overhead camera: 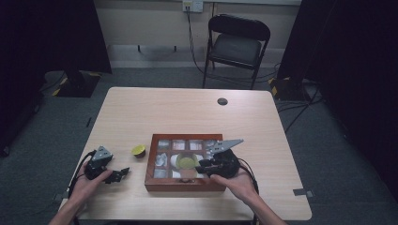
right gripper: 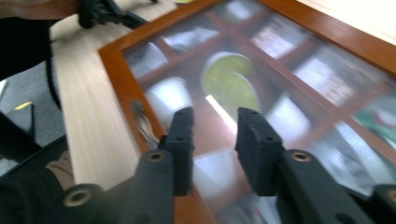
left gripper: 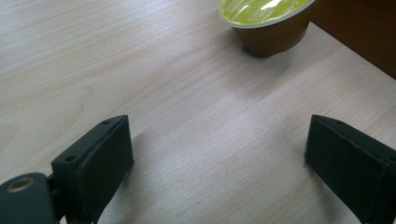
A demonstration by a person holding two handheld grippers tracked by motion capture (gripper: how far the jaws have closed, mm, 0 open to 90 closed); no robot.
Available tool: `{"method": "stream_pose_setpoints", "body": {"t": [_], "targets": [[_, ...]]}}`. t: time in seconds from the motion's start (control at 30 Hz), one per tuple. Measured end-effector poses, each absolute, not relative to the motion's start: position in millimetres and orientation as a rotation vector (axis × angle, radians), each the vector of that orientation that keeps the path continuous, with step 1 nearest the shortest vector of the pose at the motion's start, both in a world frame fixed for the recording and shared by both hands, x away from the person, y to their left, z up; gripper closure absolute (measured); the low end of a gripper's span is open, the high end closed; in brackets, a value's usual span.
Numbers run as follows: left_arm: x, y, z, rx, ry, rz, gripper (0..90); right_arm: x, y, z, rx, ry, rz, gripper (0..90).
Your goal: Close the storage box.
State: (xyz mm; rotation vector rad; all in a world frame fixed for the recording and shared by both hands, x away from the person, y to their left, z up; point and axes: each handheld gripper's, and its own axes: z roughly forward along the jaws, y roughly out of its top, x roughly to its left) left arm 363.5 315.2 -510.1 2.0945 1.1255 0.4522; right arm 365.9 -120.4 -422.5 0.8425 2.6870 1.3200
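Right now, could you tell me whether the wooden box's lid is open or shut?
Shut. The wooden box has its glass-paned lid lying flat in the frame, the capsules and packets showing through it, and the right tool hangs above the panes.

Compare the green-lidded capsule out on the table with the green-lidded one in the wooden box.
The capsule on the table stands alone on bare wood left of the wooden box; the capsule in the box sits behind the glass lid in a middle compartment. The table capsule is upright, lid facing up; the boxed one looks tilted. The left gripper faces the first, the right gripper hovers over the second. Both have yellow-green lids.
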Motion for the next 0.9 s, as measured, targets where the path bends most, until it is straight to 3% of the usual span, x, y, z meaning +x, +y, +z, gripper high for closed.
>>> {"method": "stream_pose_setpoints", "body": {"t": [0.3,0.9], "targets": [[363.5,315.2,-510.1,2.094,1.126,0.452,7.2,369.5,-152.9,-423.1,0.977,2.568,1.296,49.1],[363.4,315.0,-510.1,2.095,1.127,0.455,7.2,376.2,-217.3,-434.5,1.246,2.324,1.201,35.3]]}}
